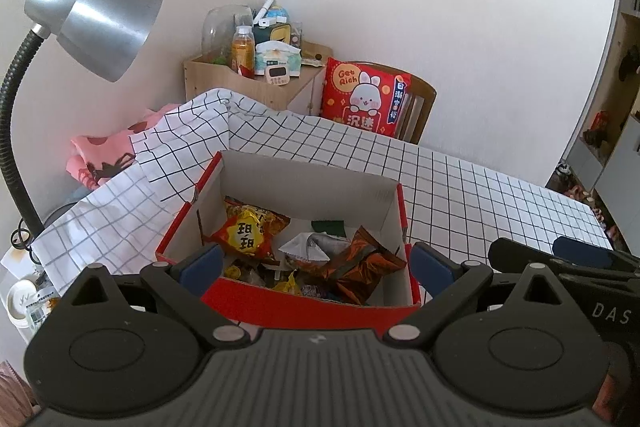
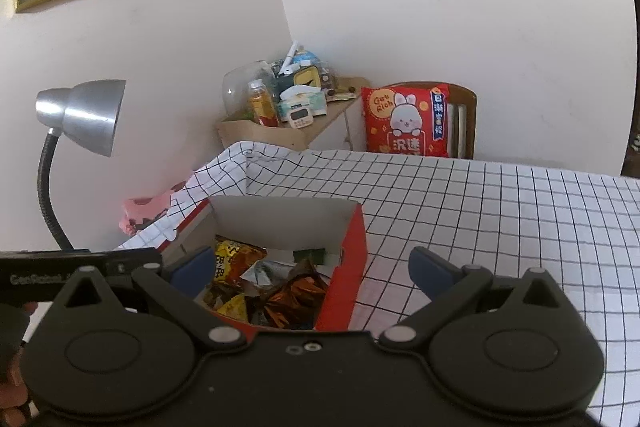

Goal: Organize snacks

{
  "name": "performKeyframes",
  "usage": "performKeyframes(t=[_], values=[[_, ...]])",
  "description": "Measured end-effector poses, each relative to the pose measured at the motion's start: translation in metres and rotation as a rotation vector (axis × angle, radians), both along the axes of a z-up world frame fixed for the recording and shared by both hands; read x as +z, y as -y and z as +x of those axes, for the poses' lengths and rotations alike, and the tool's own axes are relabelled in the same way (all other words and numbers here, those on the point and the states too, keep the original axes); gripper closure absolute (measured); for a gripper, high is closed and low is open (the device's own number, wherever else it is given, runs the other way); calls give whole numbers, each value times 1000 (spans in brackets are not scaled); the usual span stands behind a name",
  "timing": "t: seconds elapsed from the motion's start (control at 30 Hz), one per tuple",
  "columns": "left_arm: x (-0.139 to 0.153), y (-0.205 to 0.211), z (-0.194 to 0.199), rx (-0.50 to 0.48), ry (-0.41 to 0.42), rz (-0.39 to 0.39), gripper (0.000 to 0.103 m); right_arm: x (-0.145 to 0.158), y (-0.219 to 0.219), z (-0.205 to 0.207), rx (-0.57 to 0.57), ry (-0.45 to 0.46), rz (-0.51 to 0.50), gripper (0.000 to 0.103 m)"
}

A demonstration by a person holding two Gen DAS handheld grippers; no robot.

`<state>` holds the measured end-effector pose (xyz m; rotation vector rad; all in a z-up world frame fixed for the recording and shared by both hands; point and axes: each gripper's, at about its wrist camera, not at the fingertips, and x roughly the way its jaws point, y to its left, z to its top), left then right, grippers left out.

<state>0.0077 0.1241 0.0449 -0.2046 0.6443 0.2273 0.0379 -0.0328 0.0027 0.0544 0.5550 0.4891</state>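
Left wrist view: left claw (image 1: 316, 263) wide apart, holding nothing, hanging just over near edge of box (image 1: 312, 311). Box red outside, pale inside, sitting on checked table (image 1: 480, 187). Snacks inside box in a loose pile: yellow-red bag (image 1: 246, 233) at back left, white packet (image 1: 308, 247) in middle, brown foil bag (image 1: 362, 267) at right. Right claw (image 1: 576, 253) peeking in at right edge. Lamp (image 1: 96, 23) up at left.

Right wrist view: right claw (image 2: 310, 273) wide apart too, empty, half over box (image 2: 344, 287), half over bare table (image 2: 500, 219). Same snacks seen down inside: foil bag (image 2: 296, 297) nearest, yellow bag (image 2: 232, 263) behind. No snacks seen out on table.

Probably light and soft, these bags, puffy with air, crinkly and a bit slippery. Easy to crush. Best to pinch gently at a flat sealed end or a sticking-up corner, not the fat middle.
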Motion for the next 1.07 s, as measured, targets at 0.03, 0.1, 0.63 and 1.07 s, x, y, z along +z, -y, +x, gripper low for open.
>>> performKeyframes(t=[0.03, 0.1, 0.63, 1.07], values=[[0, 0, -1, 2, 2, -1, 2, 0, 0, -1, 1, 1, 0, 0], [1, 1, -3, 2, 5, -2, 2, 0, -2, -2, 5, 5, -1, 0], [0, 4, -9, 22, -25, -4, 2, -1, -2, -5, 5, -28, -2, 0], [-2, 10, -9, 20, -40, -7, 2, -4, 5, -10, -8, -47, -16, 0]])
